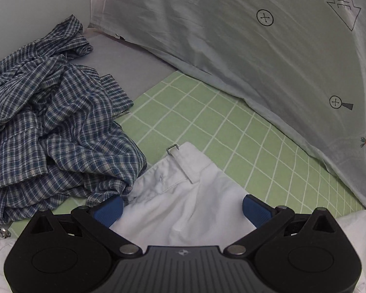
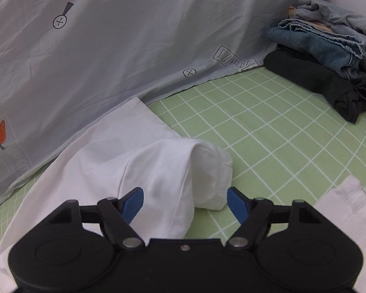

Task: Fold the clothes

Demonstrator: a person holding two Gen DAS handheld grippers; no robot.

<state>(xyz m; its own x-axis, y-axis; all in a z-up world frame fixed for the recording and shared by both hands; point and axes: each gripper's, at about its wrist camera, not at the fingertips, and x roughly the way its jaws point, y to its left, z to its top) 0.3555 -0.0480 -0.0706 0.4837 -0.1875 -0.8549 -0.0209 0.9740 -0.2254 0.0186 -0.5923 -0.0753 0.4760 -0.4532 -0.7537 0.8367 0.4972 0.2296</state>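
Only the left view shows the plaid shirt (image 1: 56, 112); both grippers' jaws gape wide over white trousers (image 1: 183, 207).

Both wrist views look low and close along their claws — sharing the white garment (image 1: 183, 207) and green sheet (image 2: 268, 127).

My left gripper (image 1: 183, 210): jaws wide apart, over white trousers (image 1: 183, 195) w/ belt loop (image 1: 183, 163) and metal hook (image 1: 171, 148). Crumpled blue check shirt (image 1: 56, 112) to left, touching trousers. Green grid sheet (image 1: 231, 131) underneath. Pale printed pillow (image 1: 256, 36) behind.
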